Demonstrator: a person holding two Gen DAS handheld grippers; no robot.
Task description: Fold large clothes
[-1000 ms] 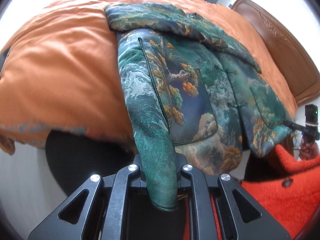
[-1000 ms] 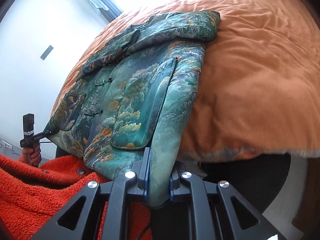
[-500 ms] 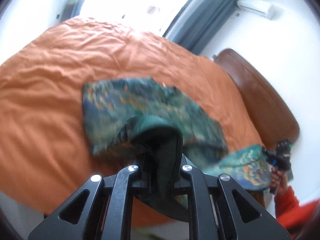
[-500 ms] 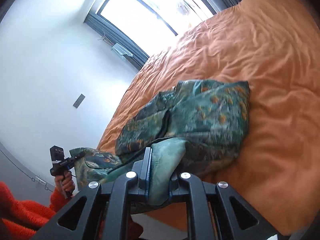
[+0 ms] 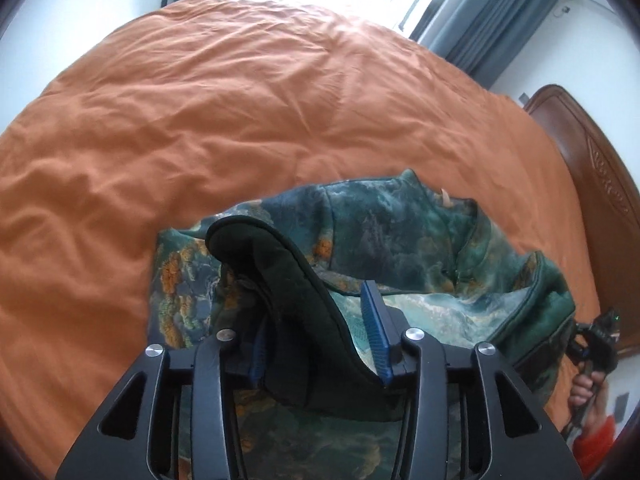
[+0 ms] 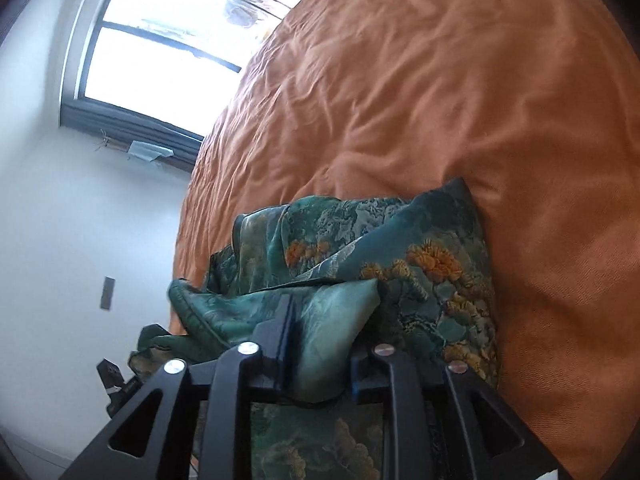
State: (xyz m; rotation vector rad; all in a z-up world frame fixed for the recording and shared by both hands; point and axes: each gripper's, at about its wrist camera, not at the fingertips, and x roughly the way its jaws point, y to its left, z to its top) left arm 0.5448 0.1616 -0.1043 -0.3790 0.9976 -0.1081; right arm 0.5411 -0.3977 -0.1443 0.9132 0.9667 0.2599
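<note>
A green patterned jacket (image 5: pixel 400 232) with orange tree motifs lies doubled over on the orange bed cover (image 5: pixel 200 100). My left gripper (image 5: pixel 316 332) stands open, with the jacket's dark-lined hem corner (image 5: pixel 288 280) draped loose between its blue pads (image 5: pixel 374 332). My right gripper (image 6: pixel 320 344) also has its jaws apart, with a pale green fold of the jacket (image 6: pixel 332 328) lying between them. The jacket's far edge (image 6: pixel 440 220) rests on the cover in the right wrist view.
A wooden headboard (image 5: pixel 600 184) stands at the right of the bed. A window (image 6: pixel 168 32) with grey curtains (image 5: pixel 500 20) is behind the bed. The other gripper and hand (image 5: pixel 592 356) show at the right edge.
Both grippers carried the jacket's lower hem up and forward over its upper part, folding it in half on the bed. Their jaws then spread, loosening the cloth.
</note>
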